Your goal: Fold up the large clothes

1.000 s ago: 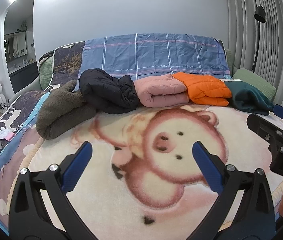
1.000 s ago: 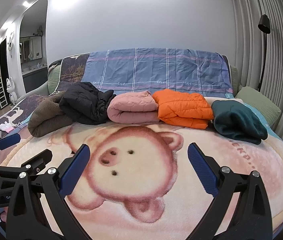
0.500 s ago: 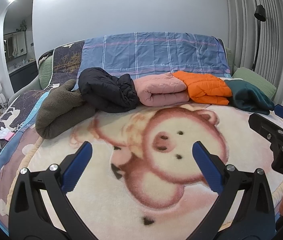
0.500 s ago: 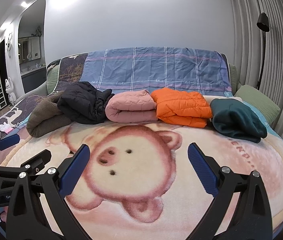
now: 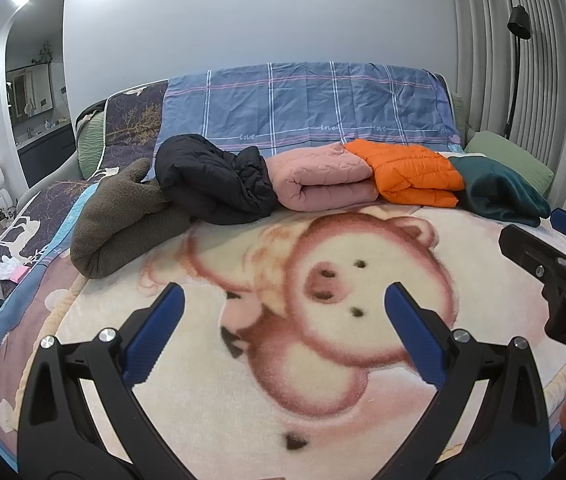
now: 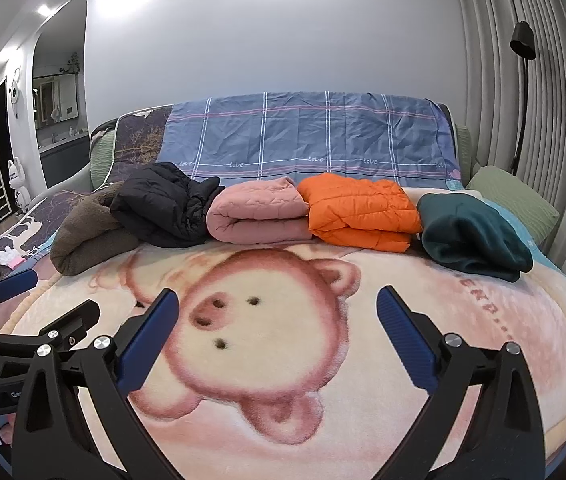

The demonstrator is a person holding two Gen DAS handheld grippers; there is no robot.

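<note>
Both hand-held grippers, left [image 5: 281, 338] and right [image 6: 277, 338], gape wide, empty, over the pig blanket [image 5: 323, 408]. Five garments line the bed's far side; black jacket [image 5: 211, 180] looks unfolded. Judged soft, puffy, slippery: pinch a hem or collar edge. Left view shows the gloves [image 5: 7, 270] clearly; right view shows the teal bundle [image 6: 473, 236] whole.
</note>
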